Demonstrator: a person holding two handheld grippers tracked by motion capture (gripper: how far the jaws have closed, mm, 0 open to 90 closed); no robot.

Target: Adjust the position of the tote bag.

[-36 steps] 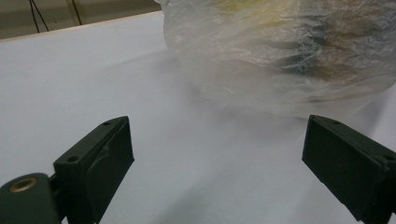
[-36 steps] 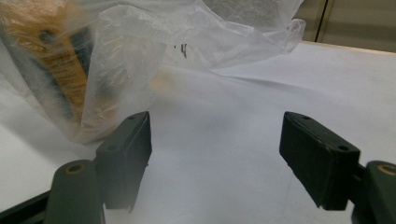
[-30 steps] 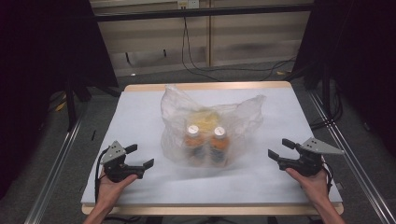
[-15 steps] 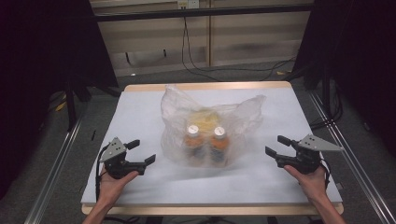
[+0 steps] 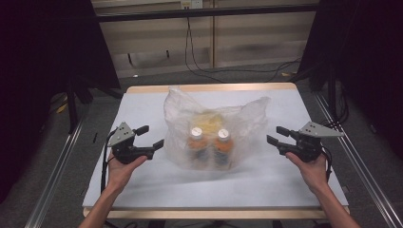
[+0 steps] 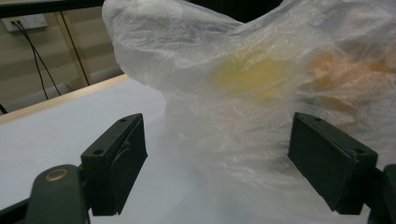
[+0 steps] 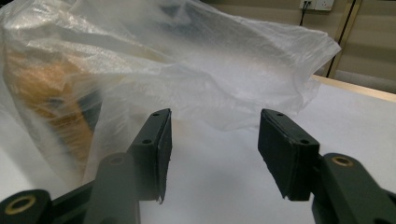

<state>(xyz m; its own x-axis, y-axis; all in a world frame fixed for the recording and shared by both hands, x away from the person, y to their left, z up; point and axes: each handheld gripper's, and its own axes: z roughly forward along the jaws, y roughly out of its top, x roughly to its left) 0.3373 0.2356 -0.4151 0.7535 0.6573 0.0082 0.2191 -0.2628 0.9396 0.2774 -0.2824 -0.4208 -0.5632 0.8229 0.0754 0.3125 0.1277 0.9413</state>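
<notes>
Since the frames half a second and one second back, both tongs have edged inward toward the bag; the bag and its contents have not shifted.

A clear plastic bag [image 5: 214, 128] sits at the middle of the counter [image 5: 142, 107], which has a white top and a wooden rim. The bag is crumpled, its mouth standing up toward the far side. Inside it, two bottles [image 5: 209, 145] with white caps and orange contents stand side by side, touching or nearly so; something yellow [image 5: 209, 118] lies just behind them.

Left tongs [image 5: 153, 137]: held by the left hand [image 5: 121, 166] at the near left, jaws wide apart and empty, pointing right at the bag. The lower jaw tip is just beside the bag's left edge; I cannot tell if it touches. In the left gripper view the bag [image 6: 261, 93] bulges between and beyond the two jaws, with yellow and orange shapes blurred through the film.

Right tongs [image 5: 277, 135]: held by the right hand [image 5: 311, 168] at the near right, jaws wide apart and empty, pointing left, near the bag but apart from it. In the right gripper view the bag [image 7: 187, 74] lies ahead of the jaws, an orange bottle showing through at the left.
</notes>
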